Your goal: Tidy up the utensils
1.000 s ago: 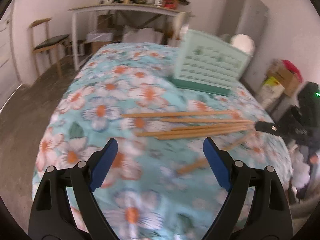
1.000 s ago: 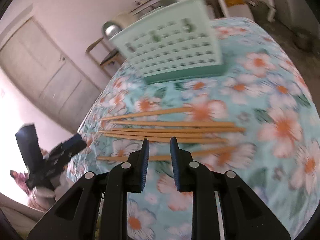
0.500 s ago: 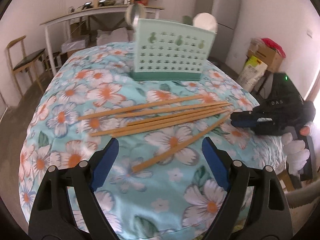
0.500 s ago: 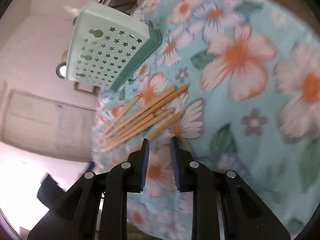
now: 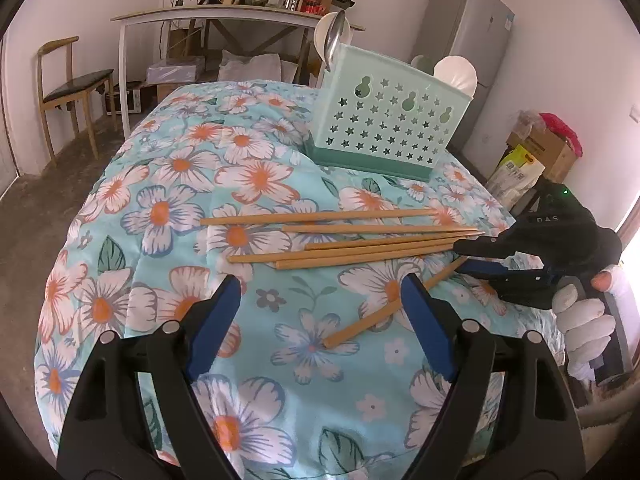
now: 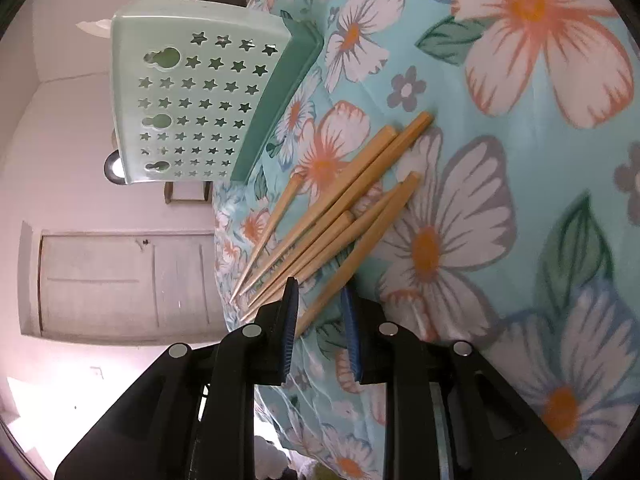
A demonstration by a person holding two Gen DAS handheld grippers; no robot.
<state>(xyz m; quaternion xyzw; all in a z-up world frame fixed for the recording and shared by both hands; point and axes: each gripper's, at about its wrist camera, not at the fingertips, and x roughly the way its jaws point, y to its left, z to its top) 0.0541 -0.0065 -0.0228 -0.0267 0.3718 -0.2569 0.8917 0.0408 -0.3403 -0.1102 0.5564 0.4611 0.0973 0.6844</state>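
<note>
Several wooden chopsticks [image 5: 360, 240] lie side by side on the floral cloth, and one lone chopstick [image 5: 360, 326] lies slanted in front of them. Behind them stands a mint utensil caddy [image 5: 384, 128] with star holes, holding a metal spoon [image 5: 334, 46] and a white spoon [image 5: 456, 74]. My left gripper [image 5: 320, 280] hovers wide, its jaws closing, pads touching nothing. My right gripper [image 5: 459, 257], rolled on its side, sits at the thin ends. In the right wrist view its jaws [image 6: 319, 286] stand narrowly apart astride the lone chopstick [image 6: 372, 232], not pressing it; the caddy [image 6: 192, 100] is beyond.
The floral cloth [image 5: 180, 168] covers a rounded table whose edge drops off close by. A gloved hand [image 5: 584, 312] holds the right gripper. A chair [image 5: 68, 88], a white table [image 5: 224, 12], a fridge [image 5: 468, 24] and boxes [image 5: 536, 156] stand around; a door [image 6: 120, 284] shows too.
My right gripper has rolled onto its side and sunk to the chopsticks' thin ends, now straddling the lone one. The left view has swung about; its jaws have narrowed slightly.
</note>
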